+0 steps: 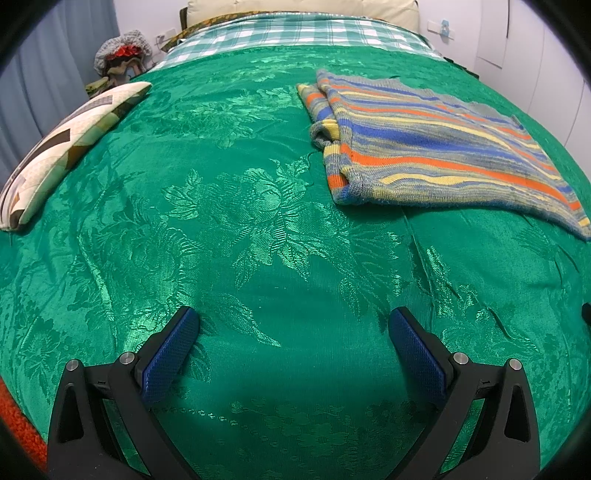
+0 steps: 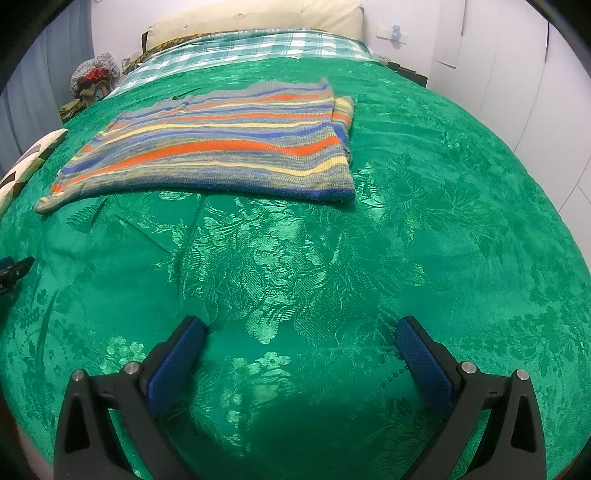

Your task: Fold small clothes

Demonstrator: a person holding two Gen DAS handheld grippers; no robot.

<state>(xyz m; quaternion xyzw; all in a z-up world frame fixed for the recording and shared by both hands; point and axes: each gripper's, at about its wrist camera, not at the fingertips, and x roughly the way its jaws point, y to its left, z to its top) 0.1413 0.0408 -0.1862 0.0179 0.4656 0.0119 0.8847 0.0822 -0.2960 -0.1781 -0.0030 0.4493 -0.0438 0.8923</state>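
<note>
**Operator A:** Ahead of both grippers, on the bed, we have the sweater. Confirm its bearing.

**Operator B:** From the left gripper it lies forward and to the right. From the right gripper it lies forward and to the left. So it sits between our two lines of approach, well apart from both.

**Operator A:** Long axis?

**Operator B:** It runs across the bed, side to side; the stripes follow it. One end looks already doubled over, with a sleeve tucked under. We judge neither gripper clearly nearer.

**Operator A:** Gripper state?

**Operator B:** Both have jaws spread wide and hold nothing. Only bare cover shows between the fingers.

**Operator A:** Obstructions?

**Operator B:** None on the direct path. A patchwork pillow lies at the left edge, apart from the sweater. A checked blanket covers the far end, beyond the sweater. The cover shows creases between us and the near hem; we judge they may catch a low finger.
</note>
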